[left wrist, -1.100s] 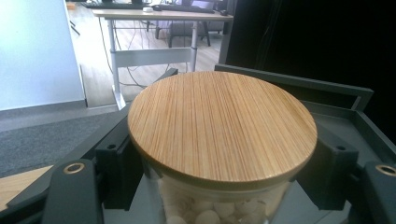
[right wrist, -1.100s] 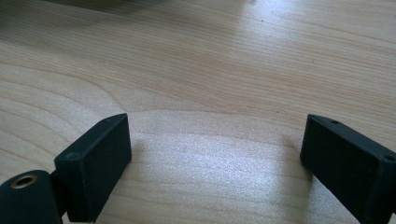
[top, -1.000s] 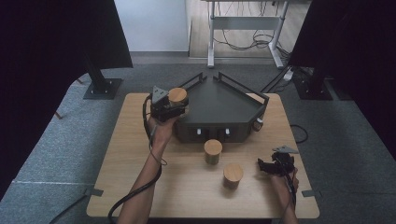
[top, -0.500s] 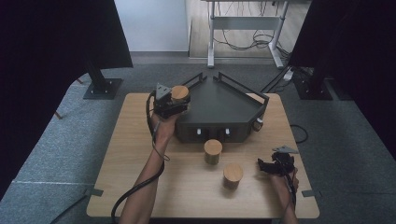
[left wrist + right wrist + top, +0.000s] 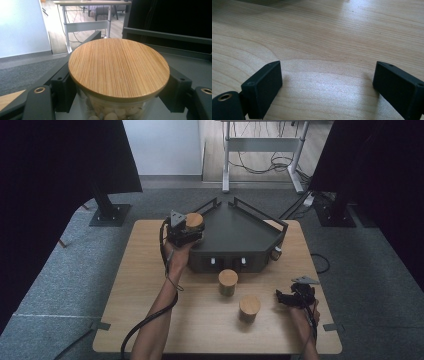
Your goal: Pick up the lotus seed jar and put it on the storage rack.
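A glass jar with a round bamboo lid [image 5: 117,67] holds white pieces and sits between the two black jaws of my left gripper [image 5: 119,90], which is shut on it. In the high view this jar [image 5: 194,220] is held above the left edge of a dark angular tray stand [image 5: 240,232], with the left gripper [image 5: 186,231] around it. My right gripper [image 5: 287,298] rests low at the table's right front. Its jaws [image 5: 327,87] stand open over bare wood with nothing between them.
Two more bamboo-lidded jars stand on the wooden table [image 5: 145,290] in front of the stand, one [image 5: 228,281] near its front face and one [image 5: 249,307] closer to the person. A desk frame [image 5: 260,155] and black stand bases are on the floor beyond.
The left gripper has shifted slightly right with the jar, toward the stand. The right gripper has not moved.
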The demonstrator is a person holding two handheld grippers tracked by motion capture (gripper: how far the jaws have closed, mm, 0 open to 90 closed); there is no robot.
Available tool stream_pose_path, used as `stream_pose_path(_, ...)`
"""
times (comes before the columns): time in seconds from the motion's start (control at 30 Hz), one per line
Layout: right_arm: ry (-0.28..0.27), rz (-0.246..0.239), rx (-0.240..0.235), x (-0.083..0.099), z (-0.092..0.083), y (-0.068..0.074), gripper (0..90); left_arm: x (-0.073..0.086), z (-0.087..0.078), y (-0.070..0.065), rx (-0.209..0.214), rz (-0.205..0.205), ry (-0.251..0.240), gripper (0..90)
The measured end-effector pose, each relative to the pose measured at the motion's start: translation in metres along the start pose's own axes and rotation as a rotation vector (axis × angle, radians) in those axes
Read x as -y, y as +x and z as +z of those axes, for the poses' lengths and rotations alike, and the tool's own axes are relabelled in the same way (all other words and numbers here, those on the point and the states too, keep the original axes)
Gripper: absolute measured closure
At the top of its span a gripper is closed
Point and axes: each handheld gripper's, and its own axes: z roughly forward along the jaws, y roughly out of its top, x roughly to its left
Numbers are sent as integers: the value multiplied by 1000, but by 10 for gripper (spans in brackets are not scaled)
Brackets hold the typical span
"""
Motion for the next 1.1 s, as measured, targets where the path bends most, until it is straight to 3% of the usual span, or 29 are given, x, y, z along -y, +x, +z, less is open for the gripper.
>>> stream_pose_path(0.53, 0, 0, 0, 0, 0, 0, 80, 11, 9, 0, -24, 11, 41, 257)
stream_pose_path(1.0, 1, -1, -1, 0, 0, 0, 79, 13, 10, 1, -29, 15, 25, 252)
stream_pose_path(1.1, 1, -1, -1, 0, 0, 0, 79, 11, 9, 2, -49, 2, 10, 156)
